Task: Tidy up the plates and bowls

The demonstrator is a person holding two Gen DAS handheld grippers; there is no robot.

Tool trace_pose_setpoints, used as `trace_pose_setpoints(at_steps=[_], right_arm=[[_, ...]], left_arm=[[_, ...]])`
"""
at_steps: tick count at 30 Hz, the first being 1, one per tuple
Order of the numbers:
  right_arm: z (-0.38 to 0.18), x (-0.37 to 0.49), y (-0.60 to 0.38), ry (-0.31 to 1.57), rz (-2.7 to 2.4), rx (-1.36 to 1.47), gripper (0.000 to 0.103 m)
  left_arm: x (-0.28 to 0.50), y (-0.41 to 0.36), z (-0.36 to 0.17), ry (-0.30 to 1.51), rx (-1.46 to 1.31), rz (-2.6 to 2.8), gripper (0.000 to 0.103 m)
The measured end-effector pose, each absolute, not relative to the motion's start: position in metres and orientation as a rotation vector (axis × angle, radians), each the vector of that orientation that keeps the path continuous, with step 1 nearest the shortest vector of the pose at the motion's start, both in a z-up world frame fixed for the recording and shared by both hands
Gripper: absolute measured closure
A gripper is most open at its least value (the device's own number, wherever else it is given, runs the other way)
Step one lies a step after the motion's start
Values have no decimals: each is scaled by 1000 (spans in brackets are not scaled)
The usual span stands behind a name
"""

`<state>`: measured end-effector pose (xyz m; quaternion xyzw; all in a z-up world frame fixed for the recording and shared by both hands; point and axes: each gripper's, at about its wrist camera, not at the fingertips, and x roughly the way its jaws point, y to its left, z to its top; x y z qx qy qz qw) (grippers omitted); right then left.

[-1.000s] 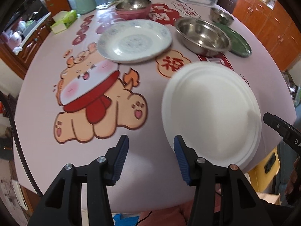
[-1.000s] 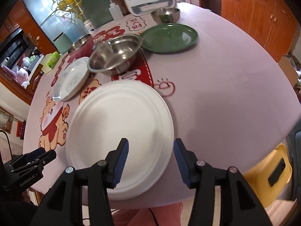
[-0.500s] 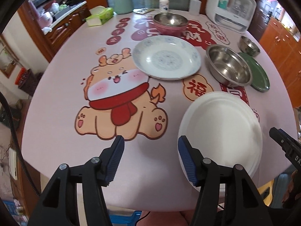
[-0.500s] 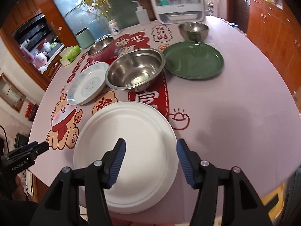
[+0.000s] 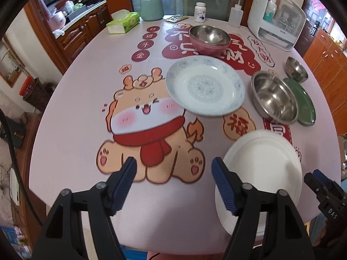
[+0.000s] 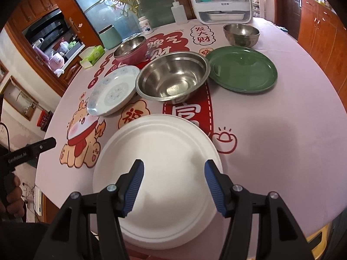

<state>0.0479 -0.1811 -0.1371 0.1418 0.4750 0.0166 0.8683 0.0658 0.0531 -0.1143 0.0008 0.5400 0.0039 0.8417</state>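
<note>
A white plate (image 6: pixel 158 171) lies at the table's near edge, also seen at the right in the left wrist view as the white plate (image 5: pixel 264 166). Behind it stand a blue-patterned plate (image 5: pixel 205 87), a large steel bowl (image 6: pixel 173 78), a green plate (image 6: pixel 244 69), a small steel bowl (image 6: pixel 241 33) and a pink bowl (image 5: pixel 209 40) with a steel bowl nested in it. My left gripper (image 5: pixel 173 183) hovers over the bare cloth left of the white plate, jaws opening, nothing between them. My right gripper (image 6: pixel 173 186) hangs open above the white plate without touching it.
The round table (image 6: pixel 282 130) has a pink cloth with a cartoon print. At the back stand a white sterilizer box (image 5: pixel 277 19), a squeeze bottle (image 5: pixel 235 15), a pill bottle (image 5: pixel 200 10), a green canister (image 5: pixel 151 6) and a tissue box (image 5: pixel 123 21). Wooden cabinets line both sides.
Both grippers have pulled back and up from the white plate, so more of the table shows. The left jaws have spread wider; the right jaws spread a little.
</note>
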Motion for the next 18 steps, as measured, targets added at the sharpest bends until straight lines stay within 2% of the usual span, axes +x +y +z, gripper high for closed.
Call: trace_pose_setpoints(at_steps=[5,18], right_arm=[[-134,56,-166,981,-19,339,39],[-130,82,-95,954,-103,381,37]], left_arm=[[91,66,-106,1125,30,-53,29],[151,109,-100,1109,91,-212,29]])
